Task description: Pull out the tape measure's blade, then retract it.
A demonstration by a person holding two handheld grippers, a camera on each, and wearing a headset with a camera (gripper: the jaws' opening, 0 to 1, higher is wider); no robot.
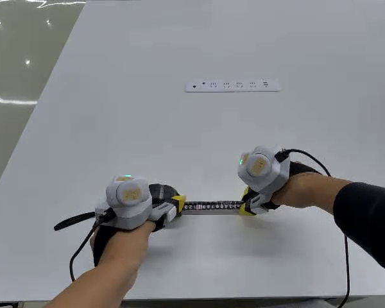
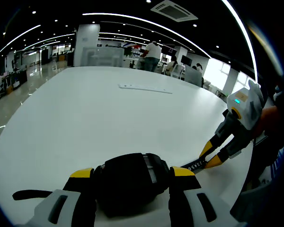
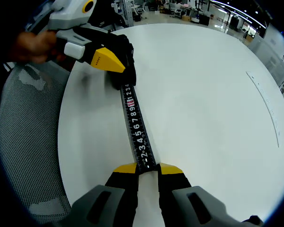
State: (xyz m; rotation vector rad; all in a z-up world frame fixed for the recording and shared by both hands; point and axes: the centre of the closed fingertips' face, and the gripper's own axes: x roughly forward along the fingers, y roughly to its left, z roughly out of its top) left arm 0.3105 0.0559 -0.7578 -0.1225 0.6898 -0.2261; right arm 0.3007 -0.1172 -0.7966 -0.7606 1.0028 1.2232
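Nearest the lens, the person's left hand (image 1: 123, 242) holds the left tool (image 1: 169, 204) at the near edge of the white tabletop (image 1: 147, 115), which spans most of the head view. The right hand (image 1: 301, 189), on a dark-sleeved arm, holds the right tool (image 1: 246, 208) level with the left one and apart from it.

The tape measure (image 1: 162, 191) has a rounded black case that rests on the tabletop between the left tool's yellow-tipped jaws. In the left gripper view the jaws of that tool (image 2: 132, 179) press against the two sides of the case (image 2: 128, 184). A black strap (image 1: 74, 221) trails from the case along the tabletop, away from the right tool.

The blade (image 1: 212, 205) runs out of the case in a straight, low line to the right tool. It is a narrow dark strip printed with white numerals, with one figure in red partway along (image 3: 136, 127). In the right gripper view the jaws of that tool (image 3: 148, 169) are drawn together on the blade's free end, and the left tool (image 3: 106, 59) and the case (image 3: 127, 75) sit at the far end. In the left gripper view the right tool (image 2: 212, 156) pinches the blade tip (image 2: 195, 165).

A white power strip (image 1: 232, 85) lies flat farther back on the tabletop, well apart from both tools.
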